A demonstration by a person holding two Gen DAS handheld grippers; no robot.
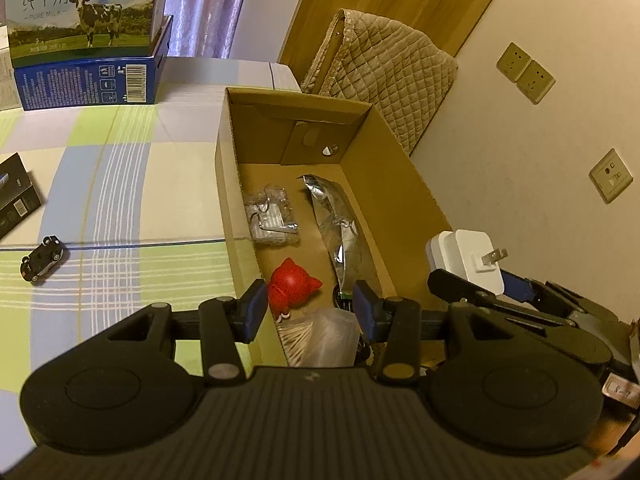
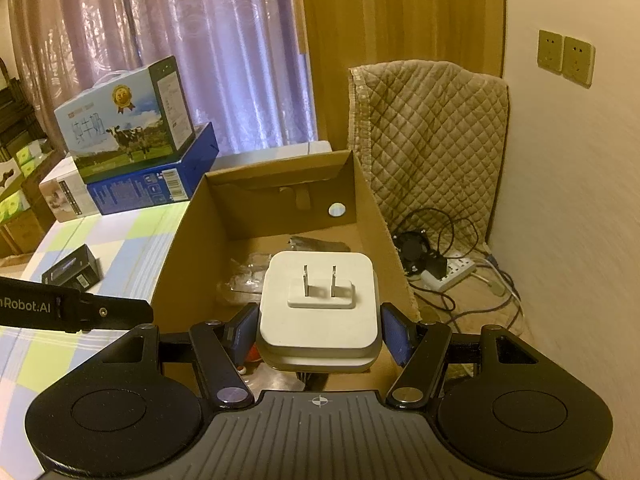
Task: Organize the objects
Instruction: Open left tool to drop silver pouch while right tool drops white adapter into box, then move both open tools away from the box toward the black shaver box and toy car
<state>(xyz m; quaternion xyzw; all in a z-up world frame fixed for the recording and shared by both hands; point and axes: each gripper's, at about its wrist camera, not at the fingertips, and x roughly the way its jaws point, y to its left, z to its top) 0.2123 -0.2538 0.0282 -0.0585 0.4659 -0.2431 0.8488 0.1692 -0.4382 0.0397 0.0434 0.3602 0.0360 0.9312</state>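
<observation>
An open cardboard box lies on the checked bedspread. Inside it are a clear plastic bag, a silver foil pouch, a red horned toy and a clear tub of sticks. My left gripper hovers open over the box's near end, holding nothing. My right gripper is shut on a white plug charger, prongs pointing forward, above the box's near right side. A small black toy car sits on the bedspread left of the box.
Stacked milk cartons stand at the bed's far end. A black packet lies on the left. A quilted pad leans on the wall beyond the box. A power strip with cables is on the floor to the right.
</observation>
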